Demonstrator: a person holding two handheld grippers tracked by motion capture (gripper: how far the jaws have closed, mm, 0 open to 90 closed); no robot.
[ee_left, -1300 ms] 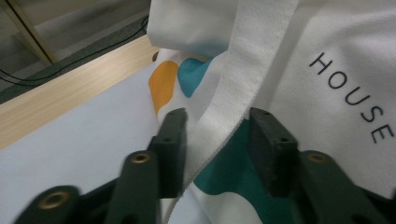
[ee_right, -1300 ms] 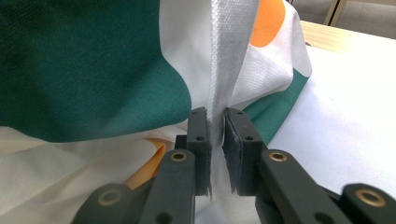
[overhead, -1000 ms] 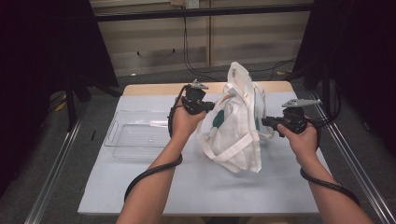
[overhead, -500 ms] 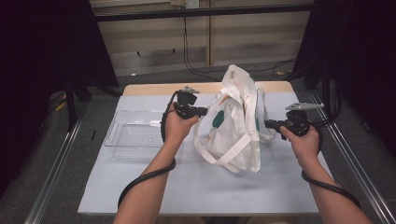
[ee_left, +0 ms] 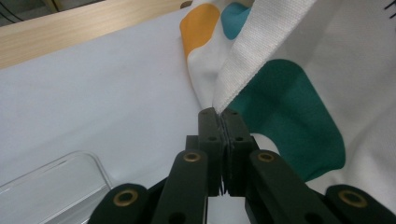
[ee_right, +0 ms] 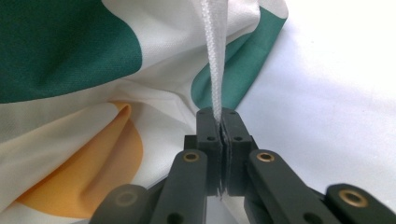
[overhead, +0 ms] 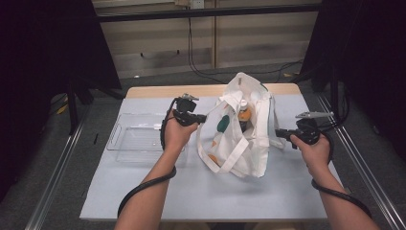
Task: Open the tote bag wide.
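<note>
A white tote bag (overhead: pixel 242 132) with teal and orange spots stands on the grey mat, its mouth pulled wide. A bottle (overhead: pixel 244 115) with an orange label stands inside it. My left gripper (overhead: pixel 203 117) is shut on the bag's left rim; in the left gripper view the jaws pinch a white woven edge (ee_left: pixel 243 70) beside a teal spot (ee_left: pixel 289 126). My right gripper (overhead: pixel 277 133) is shut on the bag's right side; in the right gripper view a thin white strap (ee_right: pixel 214 56) runs up from between the jaws.
A clear plastic tray (overhead: pixel 136 139) lies on the mat left of the bag, close under my left forearm. The mat (overhead: pixel 215 191) ends near the wooden table edge (overhead: pixel 158 91) at the back. Metal rails run along both sides.
Both grippers have moved apart, left going left and right going right, spreading the bag's mouth wider. The bottle inside has come into sight.
</note>
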